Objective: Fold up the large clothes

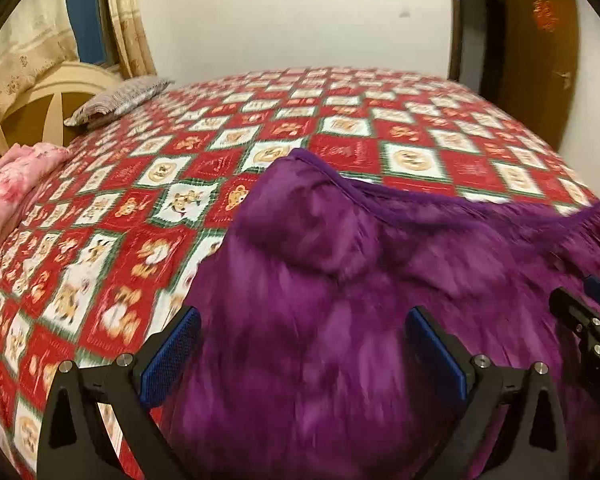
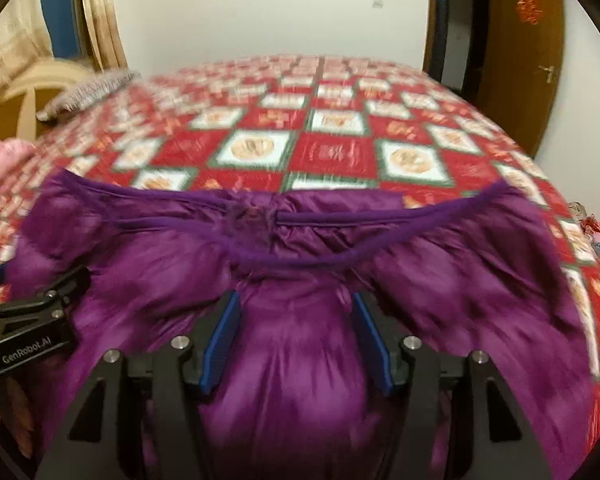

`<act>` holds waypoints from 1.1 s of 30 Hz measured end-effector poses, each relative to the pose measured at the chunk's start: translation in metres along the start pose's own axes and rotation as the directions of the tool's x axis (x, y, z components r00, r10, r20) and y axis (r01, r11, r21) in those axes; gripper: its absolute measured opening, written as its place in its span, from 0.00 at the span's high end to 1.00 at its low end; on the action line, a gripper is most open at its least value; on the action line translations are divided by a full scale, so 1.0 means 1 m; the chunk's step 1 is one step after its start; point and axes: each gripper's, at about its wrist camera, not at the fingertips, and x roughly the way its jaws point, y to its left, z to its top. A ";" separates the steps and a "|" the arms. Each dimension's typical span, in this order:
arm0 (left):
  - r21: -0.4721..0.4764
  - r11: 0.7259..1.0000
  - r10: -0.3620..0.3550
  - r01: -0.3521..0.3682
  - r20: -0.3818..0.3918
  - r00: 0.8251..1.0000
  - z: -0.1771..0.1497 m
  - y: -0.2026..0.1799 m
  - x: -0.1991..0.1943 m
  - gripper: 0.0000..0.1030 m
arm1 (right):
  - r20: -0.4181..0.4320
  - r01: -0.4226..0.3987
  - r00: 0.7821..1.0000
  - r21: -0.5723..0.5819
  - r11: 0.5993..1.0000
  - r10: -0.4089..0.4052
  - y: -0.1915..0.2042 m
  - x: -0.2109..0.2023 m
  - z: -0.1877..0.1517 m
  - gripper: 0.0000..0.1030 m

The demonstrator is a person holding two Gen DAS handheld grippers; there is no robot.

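Both tools tilt downward over a purple garment (image 2: pixel 300 240) spread on the bed (image 2: pixel 328 152). Left tool (image 1: pixel 302 350) wide apart; right tool (image 2: pixel 296 336) parted, gripping nothing. At nine o'clock, "GenRobot.AI".

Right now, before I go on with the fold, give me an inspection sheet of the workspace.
Surface: bed with a red checked teddy-bear cover.
Job's things: purple garment spread on the near side, neckline away from the cameras.
Clutter: pink blanket and grey pillow at the left edge.
Grippers: left gripper and right gripper open over the garment.
Cables: nothing seen.
Surroundings: white wall, curtains, wooden door.
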 end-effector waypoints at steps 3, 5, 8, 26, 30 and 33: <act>0.024 1.000 0.012 -0.012 -0.005 1.000 -0.026 -0.006 -0.005 0.01 | 0.033 0.035 0.999 -0.017 0.999 -0.034 0.007 -0.025 -0.025 0.36; 0.049 0.998 0.043 -0.044 0.024 0.999 -0.040 -0.013 -0.005 0.01 | 0.020 0.048 0.999 -0.014 0.999 -0.048 0.012 -0.025 -0.045 0.36; 0.051 0.997 0.057 -0.059 0.042 0.998 -0.044 -0.015 -0.005 0.01 | 0.035 0.106 0.994 -0.074 0.992 -0.104 0.024 -0.016 -0.062 0.35; -0.278 0.960 -0.063 0.044 -0.057 0.996 -0.099 0.070 -0.027 0.02 | 0.038 0.100 0.995 -0.081 0.992 -0.097 0.022 -0.025 -0.082 0.22; -0.291 0.936 -0.203 0.196 0.007 0.979 -0.099 0.067 -0.035 0.67 | 0.039 0.096 0.995 -0.084 0.992 -0.093 0.023 -0.024 -0.078 0.21; -0.289 0.927 -0.239 0.237 0.027 0.971 -0.093 0.064 -0.039 0.84 | 0.042 0.092 0.995 -0.084 0.992 -0.089 0.024 -0.026 -0.078 0.21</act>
